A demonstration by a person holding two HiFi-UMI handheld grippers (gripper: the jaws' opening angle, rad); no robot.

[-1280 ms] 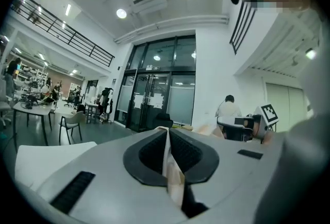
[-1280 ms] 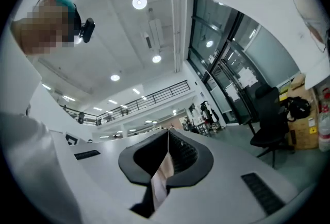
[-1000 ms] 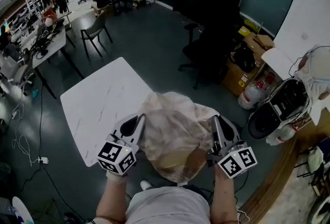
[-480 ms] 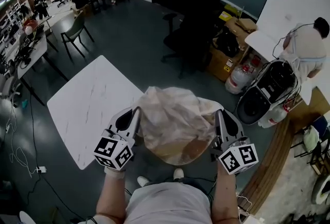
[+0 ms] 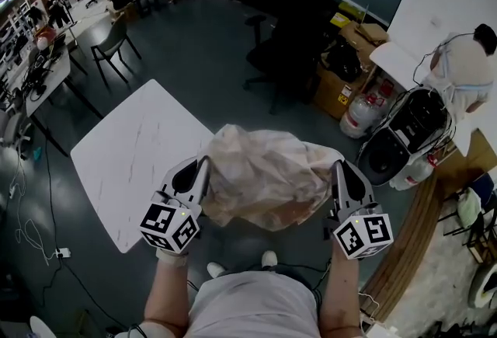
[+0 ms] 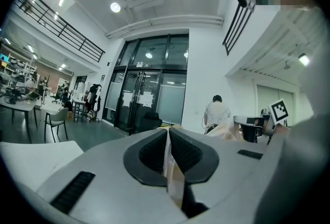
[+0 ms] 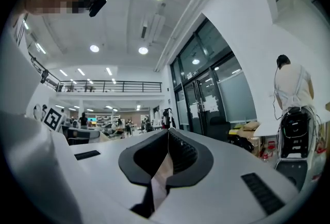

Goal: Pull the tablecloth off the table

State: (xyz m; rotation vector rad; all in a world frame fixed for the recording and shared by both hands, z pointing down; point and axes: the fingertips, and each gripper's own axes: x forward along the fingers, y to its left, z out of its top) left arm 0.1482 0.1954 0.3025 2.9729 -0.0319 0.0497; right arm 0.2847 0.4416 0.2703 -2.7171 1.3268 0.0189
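Left gripper [image 5: 202, 167] and right gripper [image 5: 336, 169] are each clamped shut on an edge of the beige tablecloth [image 5: 264, 177], which hangs bunched between them, seemingly clear of the white marble table [image 5: 128, 162] beside it. The smart play is firm, level pinches so no trailing fold snags the tabletop

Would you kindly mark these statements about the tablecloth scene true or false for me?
1. Both the left gripper and the right gripper are shut on the tablecloth. True.
2. The tablecloth lies spread flat over the table. False: it hangs bunched between the grippers, off the white table.
3. A person in white is at the far right. True.
4. A chair stands on the table. False: the grey chair stands on the floor.
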